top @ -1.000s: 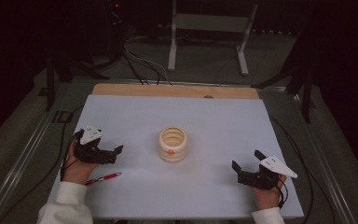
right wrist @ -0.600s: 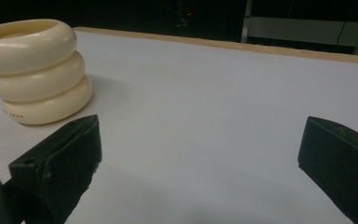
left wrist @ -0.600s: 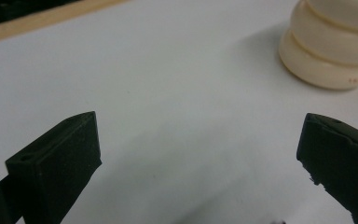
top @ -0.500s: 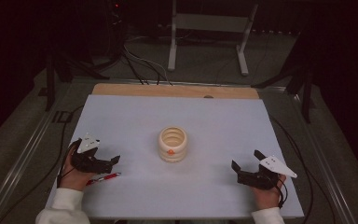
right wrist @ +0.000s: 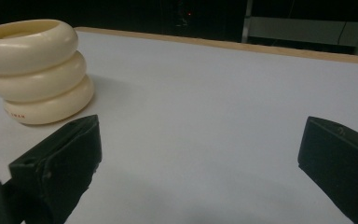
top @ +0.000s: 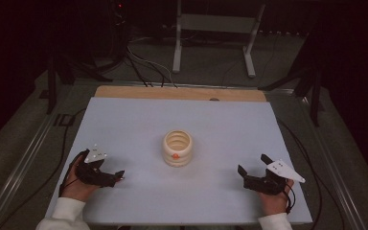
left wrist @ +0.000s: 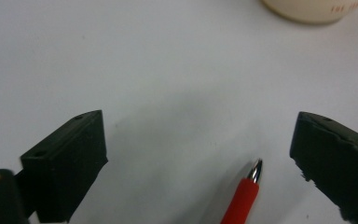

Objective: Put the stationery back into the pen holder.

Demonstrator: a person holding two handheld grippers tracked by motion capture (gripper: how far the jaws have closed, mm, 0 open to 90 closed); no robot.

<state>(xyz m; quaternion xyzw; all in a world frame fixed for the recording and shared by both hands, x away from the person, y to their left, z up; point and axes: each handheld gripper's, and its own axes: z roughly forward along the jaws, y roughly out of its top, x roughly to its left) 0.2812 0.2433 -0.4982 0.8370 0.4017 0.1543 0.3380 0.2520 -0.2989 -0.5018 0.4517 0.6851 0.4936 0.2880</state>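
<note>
While your left tongs (left wrist: 198, 149) hover low over the desk (top: 220, 120) w/ jaws wide and just starting to close, the red pen (left wrist: 242, 198) lies flat between them, tip fwd, nearer one jaw, untouched by either. In the high view the pen sits under those tongs, near the desk's front-left. Your right tongs (right wrist: 200, 163) rest front-right, jaws wide, holding nothing. Cream ringed holder (top: 178, 148) stands upright mid-desk, well apart from both.

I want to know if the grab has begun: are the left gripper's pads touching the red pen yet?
Apart. In the left gripper view the red pen lies between the left gripper's open jaws, with bare table on both sides.
</note>
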